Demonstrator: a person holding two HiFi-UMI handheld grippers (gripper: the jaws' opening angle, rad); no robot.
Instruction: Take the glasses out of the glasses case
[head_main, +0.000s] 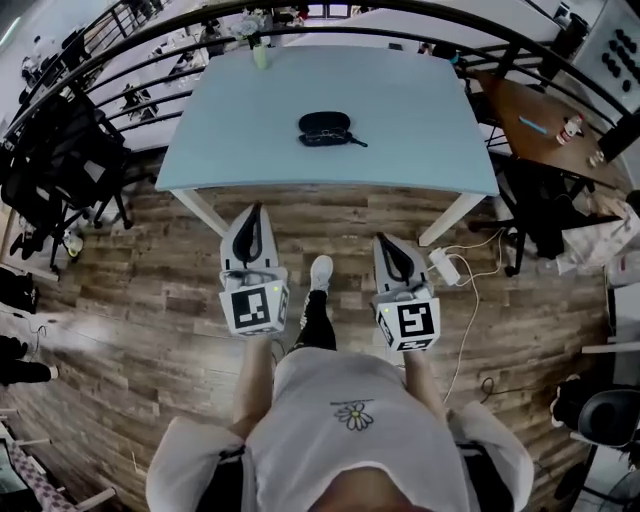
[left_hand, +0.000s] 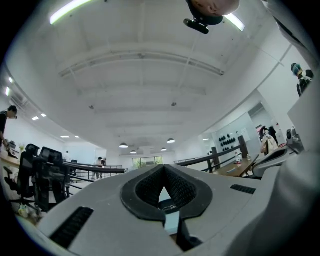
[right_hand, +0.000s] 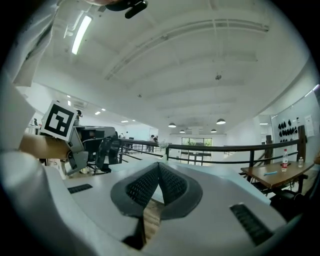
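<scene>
Over the wood-plank floor (head_main: 150, 330), a pale blue bench (head_main: 400, 140) stands at twelve o'clock. Short of it, the left tongs (head_main: 254, 212) and right tongs (head_main: 386, 242) are clenched, empty. Mid-bench lies the black glasses case (head_main: 325, 127), long axis nine-to-three.

White tee (head_main: 350, 450), daisy print (head_main: 354, 415); blk trousers (head_main: 318, 325); white shoe (head_main: 320, 271); L tool (head_main: 255, 208), R tool (head_main: 384, 239) grey-white.

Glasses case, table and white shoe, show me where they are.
glasses case (head_main: 324, 125), head view, middle of its black shell
table (head_main: 400, 120), head view, bare top
white shoe (head_main: 320, 271), head view, its upper
</scene>
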